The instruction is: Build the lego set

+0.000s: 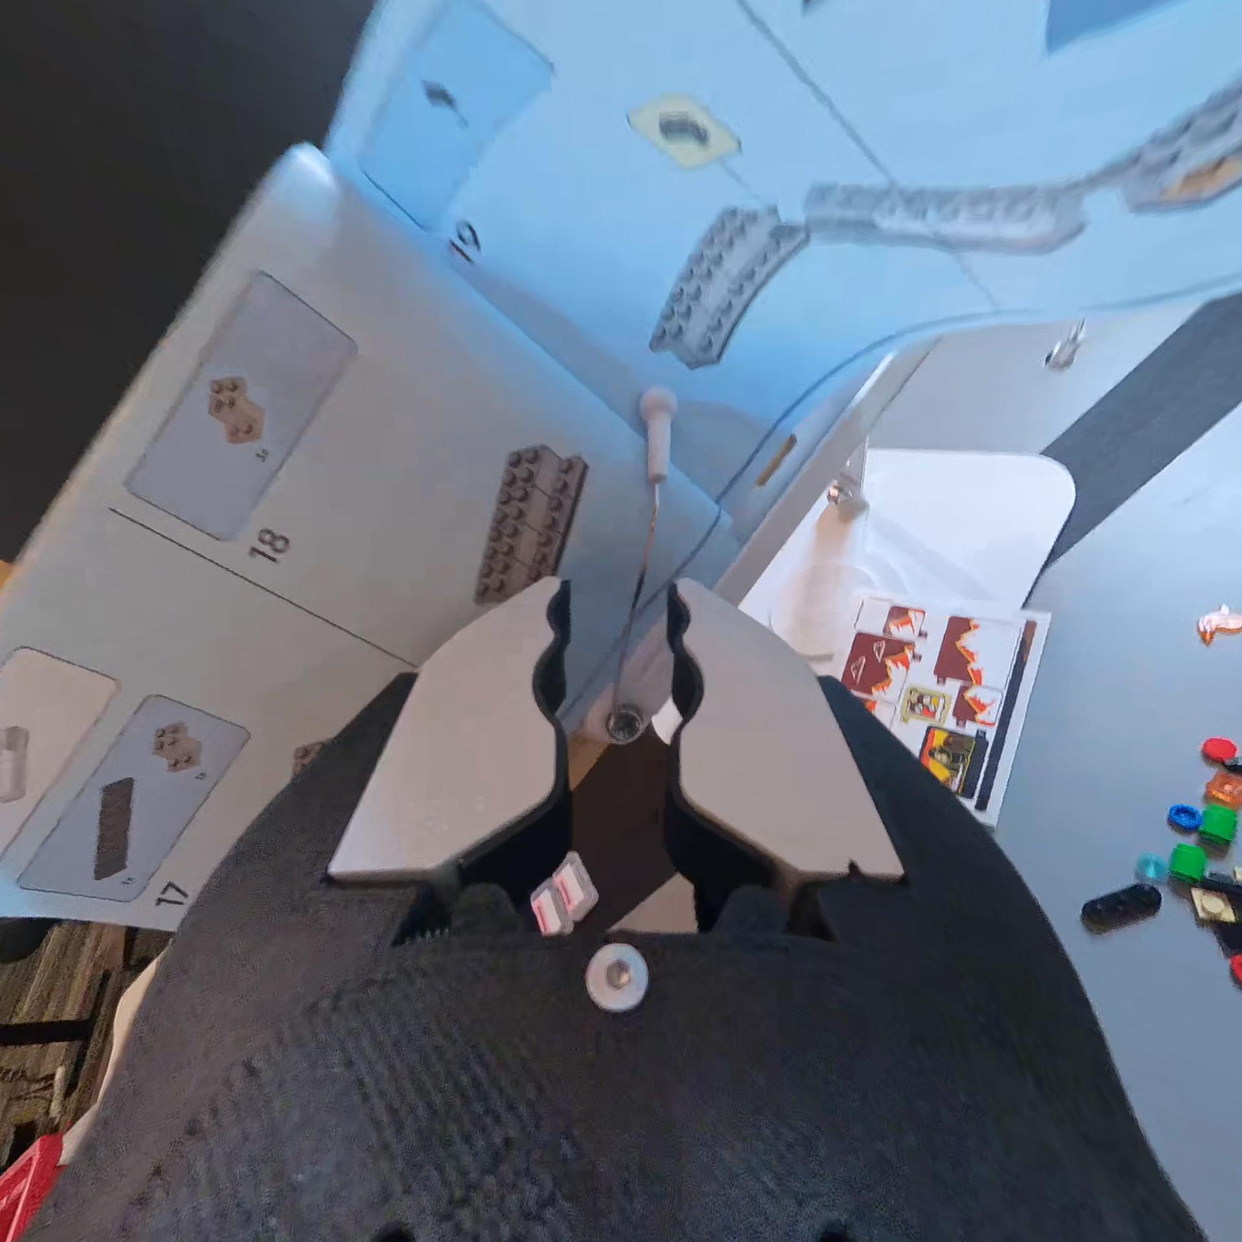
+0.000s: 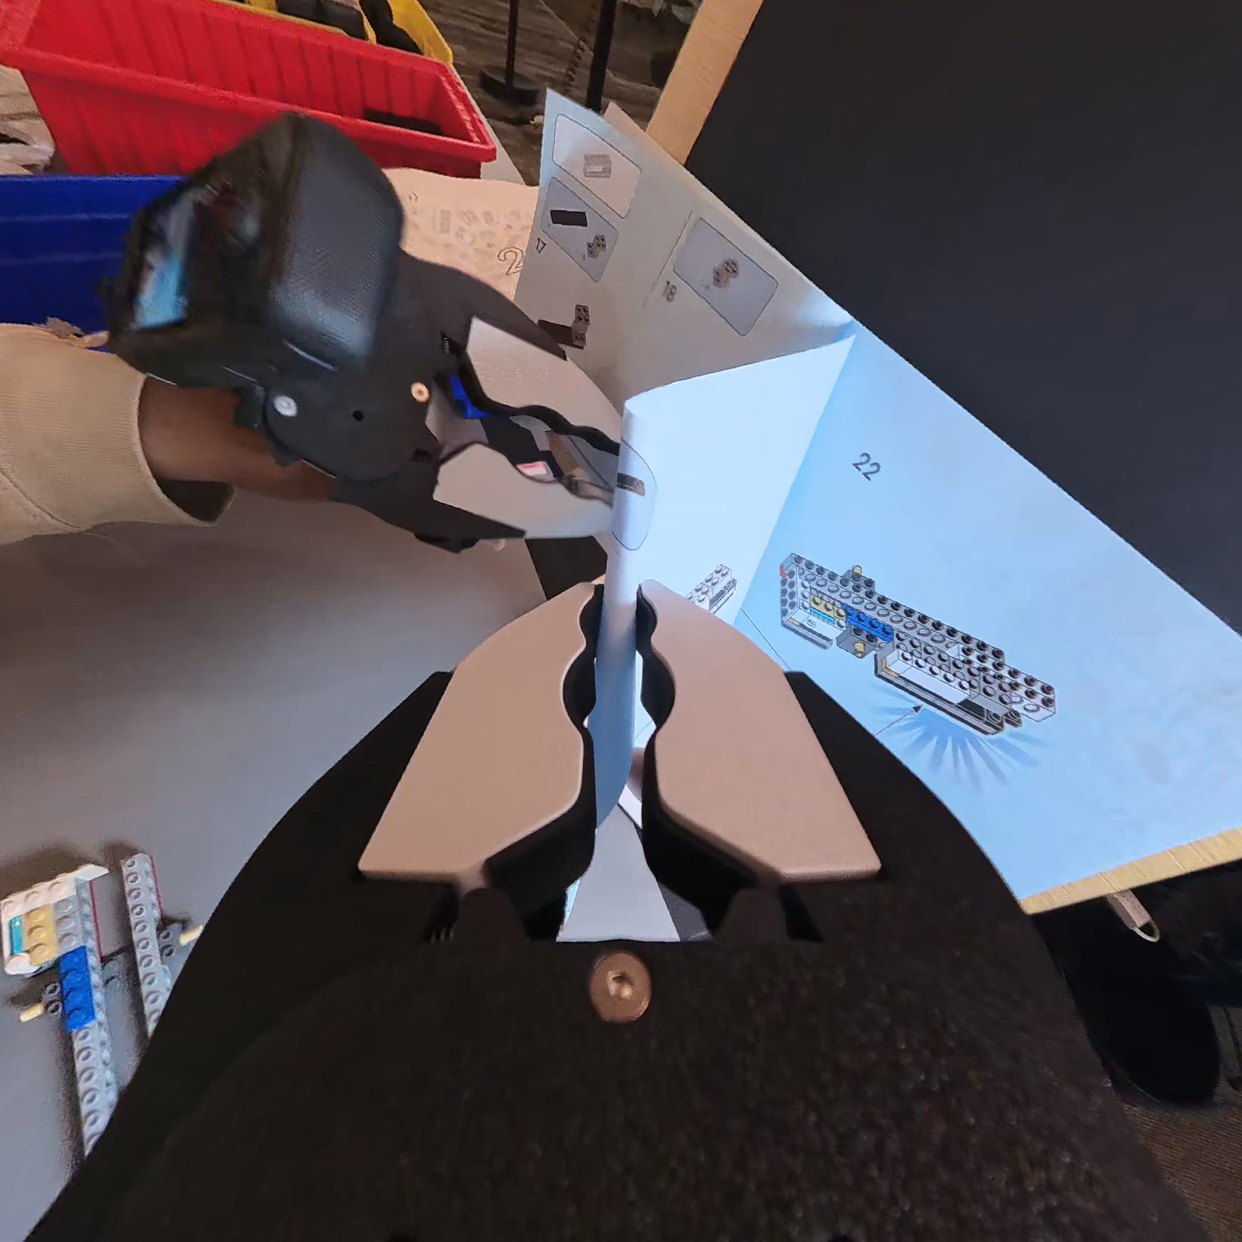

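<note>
Pale-blue paper instruction booklet (image 2: 941,537) lying open on the grey table (image 2: 235,672), one page (image 2: 615,672) stood upright. Right gripper (image 2: 615,662) clenched on that page; left gripper (image 1: 618,648) parted around its edge. Half-built grey-and-blue brick assembly (image 2: 74,954) waiting nearby. Likely to tear if tugged apart.

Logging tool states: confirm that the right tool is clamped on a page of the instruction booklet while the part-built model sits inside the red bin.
Wrong about the model: the right wrist view shows it lying on the grey table, not in the red bin. The right tool does clamp an instruction booklet page.
</note>
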